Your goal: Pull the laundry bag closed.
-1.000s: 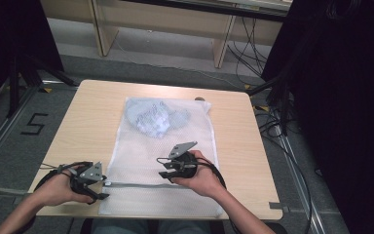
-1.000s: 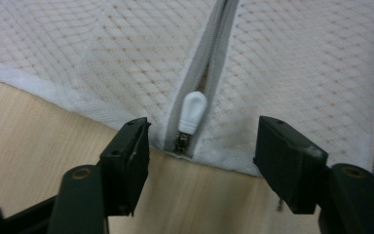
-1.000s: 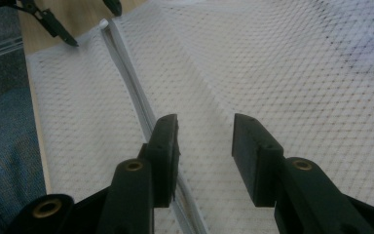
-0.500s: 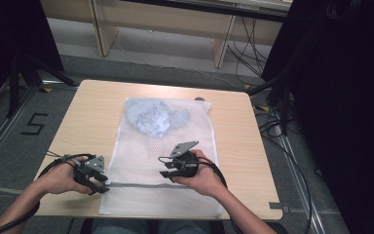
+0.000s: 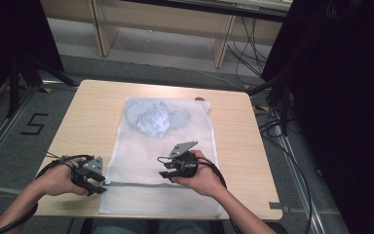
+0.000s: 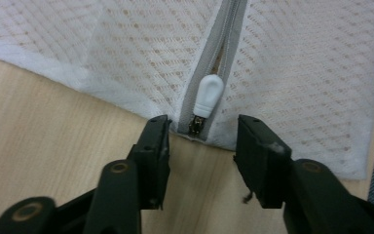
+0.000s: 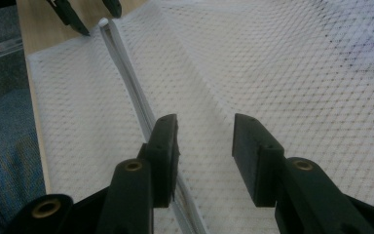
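Since a second ago, the left gripper (image 5: 99, 184) has slid in along the table edge to the left end of the zipper, while the right gripper (image 5: 171, 170) has stayed put over the middle of the bag. On the wooden table (image 5: 92, 109) lies a white mesh laundry bag (image 5: 195, 141), flat, its long side running away from the person, with a bundle of pale blue-grey cloth (image 5: 156, 117) showing through the netting at its far end. A grey zipper (image 5: 131, 184) runs across the bag close to the person's edge. In the left gripper view the jaws stand spread, one on each side of the zipper's end, and the white zipper pull (image 6: 208, 96) lies between and just beyond their tips, not pinched; the tips sit over bare wood right at the bag's border. In the right gripper view the jaws are likewise spread, hovering over or resting on the mesh, I cannot tell which, with the zipper (image 7: 126, 73) passing under the jaw at the left of that view and running off to the white pull (image 7: 103, 22), where the other gripper's black tips are seen. The person's left hand (image 5: 58, 178) and right hand (image 5: 202, 175) each wrap a gripper, and black cable (image 5: 53, 163) loops beside the left one.
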Action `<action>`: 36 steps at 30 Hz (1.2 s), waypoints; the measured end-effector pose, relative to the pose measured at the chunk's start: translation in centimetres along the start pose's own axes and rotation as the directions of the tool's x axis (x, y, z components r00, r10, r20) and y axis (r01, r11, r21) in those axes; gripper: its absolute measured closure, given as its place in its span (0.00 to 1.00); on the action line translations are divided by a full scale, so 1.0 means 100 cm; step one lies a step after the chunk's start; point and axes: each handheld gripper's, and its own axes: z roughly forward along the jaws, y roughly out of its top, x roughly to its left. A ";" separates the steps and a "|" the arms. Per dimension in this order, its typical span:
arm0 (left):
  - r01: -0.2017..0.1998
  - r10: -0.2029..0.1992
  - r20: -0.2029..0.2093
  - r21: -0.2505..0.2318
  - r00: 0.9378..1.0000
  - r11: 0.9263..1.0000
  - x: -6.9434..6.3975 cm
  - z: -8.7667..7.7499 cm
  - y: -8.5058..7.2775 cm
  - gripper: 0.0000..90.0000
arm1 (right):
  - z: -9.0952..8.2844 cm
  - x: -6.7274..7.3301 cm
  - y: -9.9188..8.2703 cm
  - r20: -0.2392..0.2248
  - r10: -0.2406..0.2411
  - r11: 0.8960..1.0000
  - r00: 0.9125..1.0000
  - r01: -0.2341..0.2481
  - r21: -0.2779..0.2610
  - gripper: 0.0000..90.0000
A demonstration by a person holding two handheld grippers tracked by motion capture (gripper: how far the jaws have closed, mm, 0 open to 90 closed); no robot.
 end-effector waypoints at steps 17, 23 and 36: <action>-0.064 0.064 0.000 0.042 0.998 0.997 0.006 0.002 0.009 0.59 | 0.002 0.001 -0.001 -0.011 0.012 1.000 1.000 -0.012 0.004 0.69; -0.020 0.020 0.044 0.014 0.999 1.000 0.011 0.003 0.010 0.74 | 0.002 0.002 0.000 -0.011 0.001 1.000 1.000 -0.001 0.005 0.69; 0.028 -0.027 0.101 -0.010 0.994 1.000 0.013 0.005 0.010 0.90 | 0.002 0.003 0.000 -0.017 -0.007 1.000 1.000 0.007 0.010 0.69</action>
